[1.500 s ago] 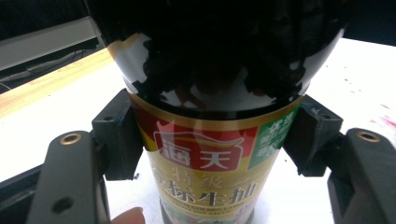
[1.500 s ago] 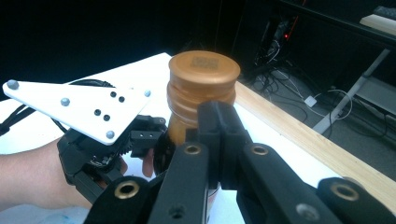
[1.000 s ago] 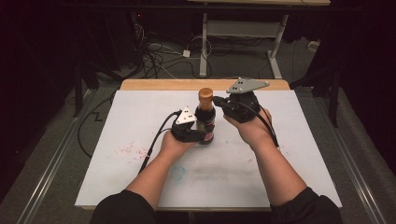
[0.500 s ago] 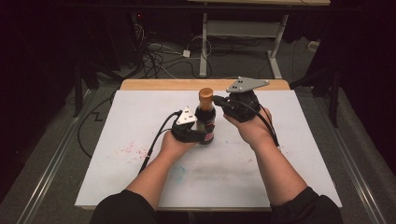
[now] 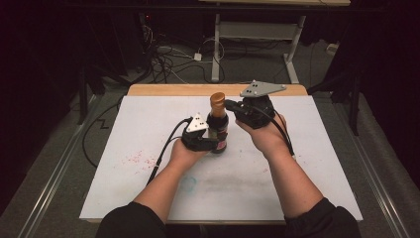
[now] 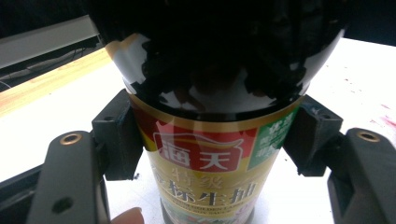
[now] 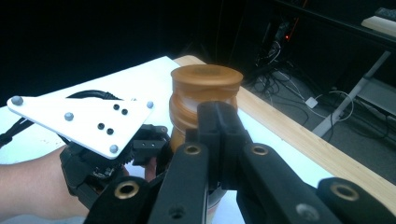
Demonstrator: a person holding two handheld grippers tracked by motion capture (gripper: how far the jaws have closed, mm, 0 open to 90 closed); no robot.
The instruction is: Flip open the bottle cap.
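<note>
on the white worktop (image 5: 124, 148) my left gripper (image 5: 202, 141) jaws clamp the soy sauce bottle (image 5: 218, 130); my right gripper (image 5: 233, 106) jaws sit clenched beside its brown cap (image 5: 217, 100).

One bottle (image 5: 217, 126) with one brown cap (image 5: 217, 99), two grippers, two hands, on one white table (image 5: 317, 168); perhaps nothing else lies there

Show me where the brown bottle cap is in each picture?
High view: brown cap sits middle, atop the dark bottle.
Left gripper view: cap not in it; the bottle's label is in the centre.
Right gripper view: cap centre, above the shut right claw.
Shared landmark: the white table.
</note>
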